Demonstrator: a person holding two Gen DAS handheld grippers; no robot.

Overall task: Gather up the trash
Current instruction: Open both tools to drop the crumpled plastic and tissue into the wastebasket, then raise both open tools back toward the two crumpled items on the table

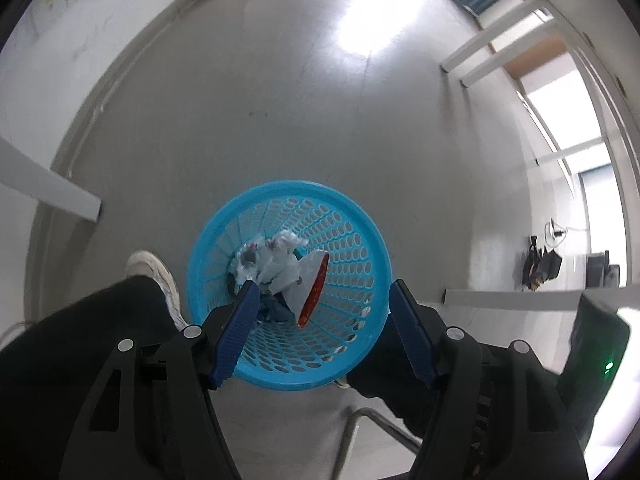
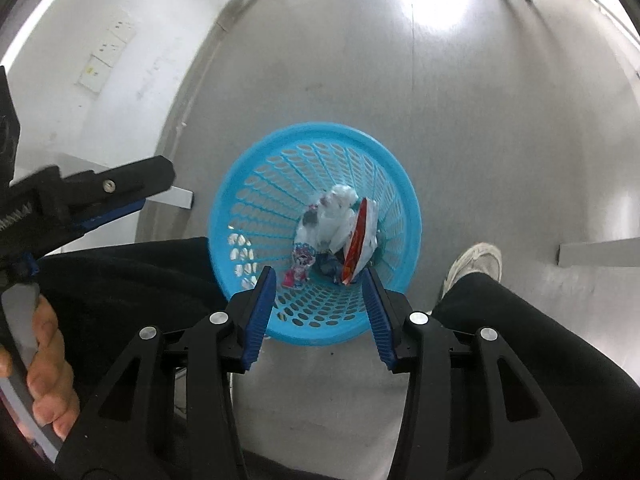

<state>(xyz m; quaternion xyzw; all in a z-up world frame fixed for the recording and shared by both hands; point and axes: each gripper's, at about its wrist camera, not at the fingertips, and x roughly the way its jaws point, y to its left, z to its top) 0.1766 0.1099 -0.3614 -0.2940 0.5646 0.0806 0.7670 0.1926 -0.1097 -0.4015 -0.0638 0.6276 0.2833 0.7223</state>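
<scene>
On the left, the left gripper (image 1: 322, 294) hangs over the blue bin (image 1: 360, 216), jaws wide and holding nothing, with its left pad over the bin's inside and its right pad just outside the rim. The bin stands on the grey floor (image 1: 260, 100) between the person's legs, a white shoe (image 1: 154, 270) beside it. Down in it lie crumpled white plastic (image 1: 276, 260) and a red-edged wrapper (image 1: 314, 292) leaning against the wall.

To the right, the right gripper (image 2: 318, 280) also points down into the bin, jaws wide and bare, both pads over the opening. From here a small pink packet (image 2: 300, 264) shows beside the plastic and the wrapper.

With both grippers bare and no trash in view on the floor, the drop looks done. To finish well, lift each gripper straight up so no pad catches the rim and tips the bin, then scan the floor beyond for any piece not yet gathered before moving off.
</scene>
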